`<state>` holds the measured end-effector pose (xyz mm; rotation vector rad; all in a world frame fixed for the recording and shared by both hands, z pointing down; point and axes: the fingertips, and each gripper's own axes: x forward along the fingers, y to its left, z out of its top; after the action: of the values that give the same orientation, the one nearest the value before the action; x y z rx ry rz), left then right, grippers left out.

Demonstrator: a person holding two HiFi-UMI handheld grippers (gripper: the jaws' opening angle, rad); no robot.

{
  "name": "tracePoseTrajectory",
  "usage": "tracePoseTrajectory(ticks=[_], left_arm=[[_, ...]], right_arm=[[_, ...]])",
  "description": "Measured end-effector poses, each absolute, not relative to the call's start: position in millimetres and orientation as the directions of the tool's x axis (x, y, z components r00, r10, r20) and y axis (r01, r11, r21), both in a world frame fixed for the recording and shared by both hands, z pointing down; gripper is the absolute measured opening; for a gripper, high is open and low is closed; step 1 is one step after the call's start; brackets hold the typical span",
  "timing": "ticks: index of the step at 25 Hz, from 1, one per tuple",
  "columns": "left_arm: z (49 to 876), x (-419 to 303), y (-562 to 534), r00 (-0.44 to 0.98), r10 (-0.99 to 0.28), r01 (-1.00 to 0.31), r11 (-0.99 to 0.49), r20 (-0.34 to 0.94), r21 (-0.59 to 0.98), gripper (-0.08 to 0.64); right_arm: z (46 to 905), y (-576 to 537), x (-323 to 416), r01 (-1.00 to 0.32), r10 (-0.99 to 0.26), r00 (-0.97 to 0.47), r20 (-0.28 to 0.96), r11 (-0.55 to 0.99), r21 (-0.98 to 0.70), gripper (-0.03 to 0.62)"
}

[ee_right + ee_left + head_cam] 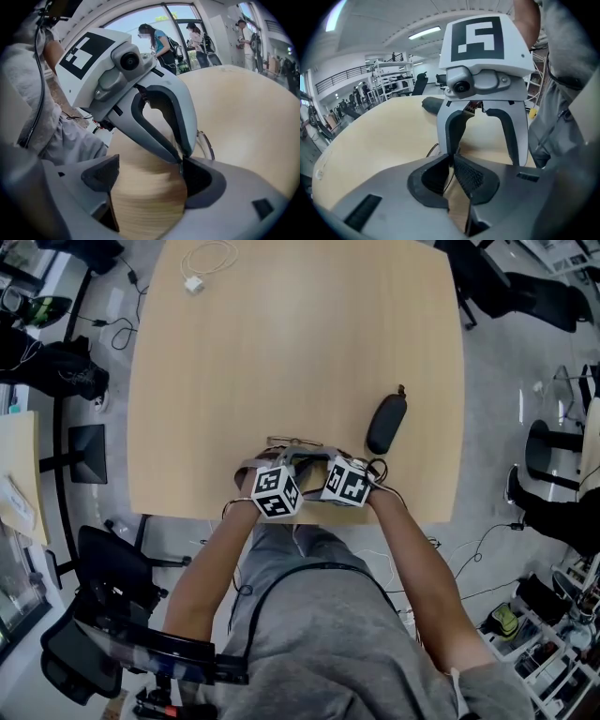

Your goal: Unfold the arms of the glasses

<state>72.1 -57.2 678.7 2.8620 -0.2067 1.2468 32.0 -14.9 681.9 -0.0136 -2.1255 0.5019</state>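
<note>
Jaws of the left gripper are pressed together on a thin part of the glasses, pinching the frame between their pads. Those of the right gripper stand wide apart with only bare table between them. On the table, the glasses lie near the dark case, to its left, with both grippers meeting over them.

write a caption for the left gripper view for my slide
Left tongs shut on thin wire-framed glasses over a pale wooden table, facing the open right tongs.
</note>
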Motion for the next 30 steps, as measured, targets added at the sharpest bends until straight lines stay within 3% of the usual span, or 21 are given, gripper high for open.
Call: tracePoseTrajectory(ticks=[13, 26, 30], left_arm=[[676.0, 67.7, -55.1, 0.660, -0.029, -0.035, -0.999, 0.751, -0.008, 0.009], [689.7, 68.4, -32.7, 0.578, 0.103, 0.118, -0.992, 0.810, 0.042, 0.008], [683.4, 63.8, -35.1, 0.573, 0.087, 0.148, -0.989, 0.815, 0.001, 0.009]], right_arm=[[670.7, -30.0, 36.4, -0.274, 0.110, -0.647, 0.754, 0.890, -0.365, 0.402], [665.5, -46.2, 24.3, -0.275, 0.115, -0.647, 0.753, 0.887, -0.372, 0.423], [667.1, -46.1, 24.0, -0.279, 0.131, -0.653, 0.746, 0.874, -0.398, 0.425]])
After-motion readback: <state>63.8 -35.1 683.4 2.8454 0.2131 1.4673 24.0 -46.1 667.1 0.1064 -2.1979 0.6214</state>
